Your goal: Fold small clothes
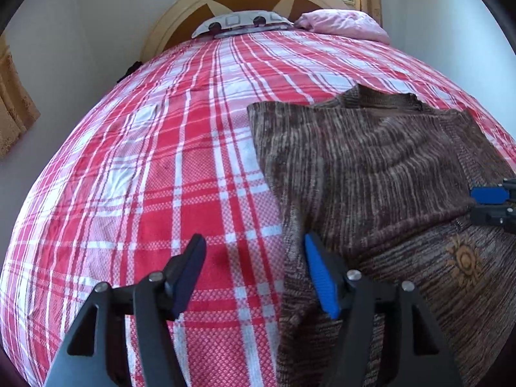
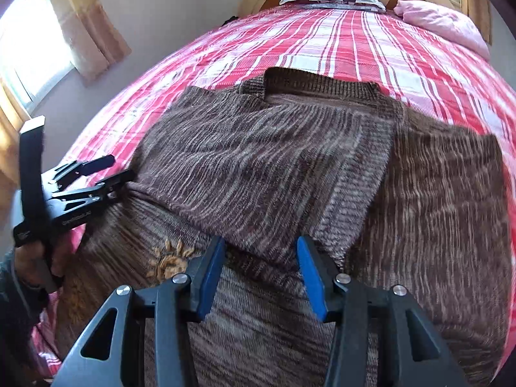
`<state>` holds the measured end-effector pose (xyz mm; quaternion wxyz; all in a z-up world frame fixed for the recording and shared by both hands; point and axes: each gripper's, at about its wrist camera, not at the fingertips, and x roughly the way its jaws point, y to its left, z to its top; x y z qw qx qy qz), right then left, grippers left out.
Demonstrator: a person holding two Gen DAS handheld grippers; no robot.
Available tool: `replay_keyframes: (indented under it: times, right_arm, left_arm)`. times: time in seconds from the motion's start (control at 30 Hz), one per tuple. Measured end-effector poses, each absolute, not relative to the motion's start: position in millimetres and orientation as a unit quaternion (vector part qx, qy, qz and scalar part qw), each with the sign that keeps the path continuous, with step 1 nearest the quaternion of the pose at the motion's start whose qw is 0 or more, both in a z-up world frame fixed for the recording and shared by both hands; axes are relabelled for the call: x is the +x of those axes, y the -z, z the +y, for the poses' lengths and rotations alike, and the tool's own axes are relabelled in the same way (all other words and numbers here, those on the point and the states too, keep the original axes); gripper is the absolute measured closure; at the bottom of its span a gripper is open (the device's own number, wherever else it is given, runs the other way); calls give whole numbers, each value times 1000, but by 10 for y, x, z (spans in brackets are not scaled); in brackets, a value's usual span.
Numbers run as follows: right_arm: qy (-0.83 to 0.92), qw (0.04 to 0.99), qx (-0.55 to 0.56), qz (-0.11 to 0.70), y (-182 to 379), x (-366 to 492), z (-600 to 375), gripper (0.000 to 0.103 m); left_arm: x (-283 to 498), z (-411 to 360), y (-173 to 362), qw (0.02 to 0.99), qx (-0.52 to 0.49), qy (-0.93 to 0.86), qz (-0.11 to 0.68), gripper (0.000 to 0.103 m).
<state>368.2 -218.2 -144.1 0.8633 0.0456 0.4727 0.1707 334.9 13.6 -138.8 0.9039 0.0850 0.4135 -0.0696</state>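
A brown striped knit sweater (image 1: 371, 167) lies on the red plaid bed, collar toward the headboard; it also shows in the right wrist view (image 2: 258, 167). Its left side is folded over the body, with an orange sun motif (image 2: 169, 259) showing below the fold. My left gripper (image 1: 254, 251) is open at the sweater's left edge, its right finger against the cloth; it also shows in the right wrist view (image 2: 121, 169). My right gripper (image 2: 261, 251) is open and empty over the folded flap's lower edge; it shows in the left wrist view (image 1: 474, 200) at the right edge.
The red and white plaid bedspread (image 1: 161, 161) covers the bed. A patterned pillow (image 1: 242, 21) and a pink pillow (image 1: 345, 24) lie by the wooden headboard (image 1: 180, 9). Curtains (image 2: 87, 25) hang by a window at left.
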Motion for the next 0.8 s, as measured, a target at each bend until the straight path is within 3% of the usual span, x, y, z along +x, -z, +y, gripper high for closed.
replay_keyframes:
  times: [0.07, 0.17, 0.4, 0.8]
  right_arm:
    - [-174, 862, 53, 473, 1437, 3660, -2221, 55]
    - [-163, 863, 32, 477, 1364, 3616, -2194, 55]
    - [-168, 860, -3, 481, 1420, 3400, -2178, 55]
    - [-122, 883, 14, 454, 1183, 2439, -2662, 55]
  left_arm:
    - [3335, 146, 1381, 905, 83, 67, 413, 32]
    - [3323, 201, 1380, 906, 75, 53, 413, 17]
    - [3147, 312, 1315, 908, 54, 58, 411, 16]
    - [2019, 641, 1053, 918, 5, 72, 389, 16]
